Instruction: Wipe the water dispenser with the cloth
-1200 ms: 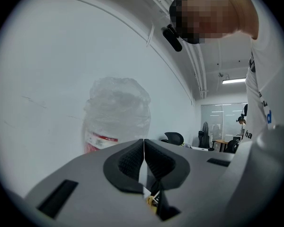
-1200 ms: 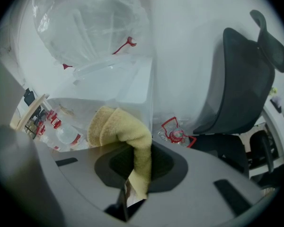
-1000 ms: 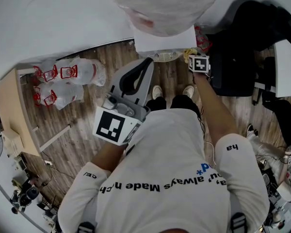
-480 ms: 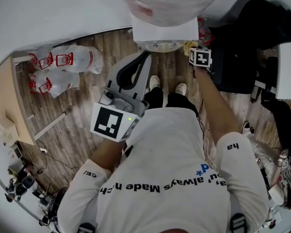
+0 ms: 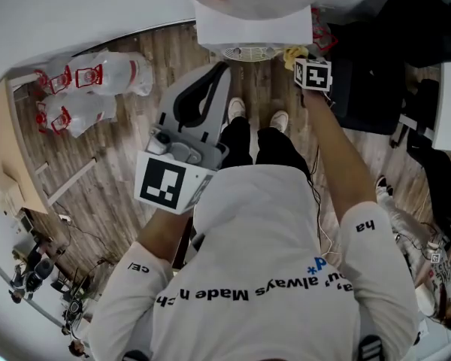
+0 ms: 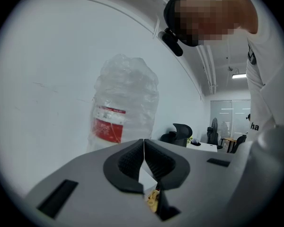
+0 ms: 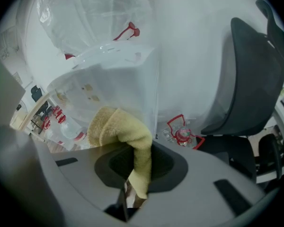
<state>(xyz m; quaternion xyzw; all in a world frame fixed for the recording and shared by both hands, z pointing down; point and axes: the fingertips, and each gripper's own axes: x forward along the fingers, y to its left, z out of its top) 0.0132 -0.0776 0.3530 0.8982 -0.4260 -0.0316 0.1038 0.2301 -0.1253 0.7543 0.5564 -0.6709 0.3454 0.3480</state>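
One fluffy yellow cloth (image 7: 120, 126) pinched in right gripper (image 7: 137, 162), by glossy water dispenser (image 7: 113, 79); left gripper (image 6: 143, 157) closed, empty; crinkled bottles (image 5: 98, 77) ten o'clock

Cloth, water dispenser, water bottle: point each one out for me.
cloth (image 7: 114, 124): right gripper view, on its bunched upper fold.
water dispenser (image 7: 118, 77): right gripper view, on its white upper panel.
water bottle (image 6: 107, 125): left gripper view, on its red label.

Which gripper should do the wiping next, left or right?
The right gripper. Its jaws are shut on the yellow cloth, right up by the white water dispenser. The left gripper is shut, holds nothing, and sits farther back.
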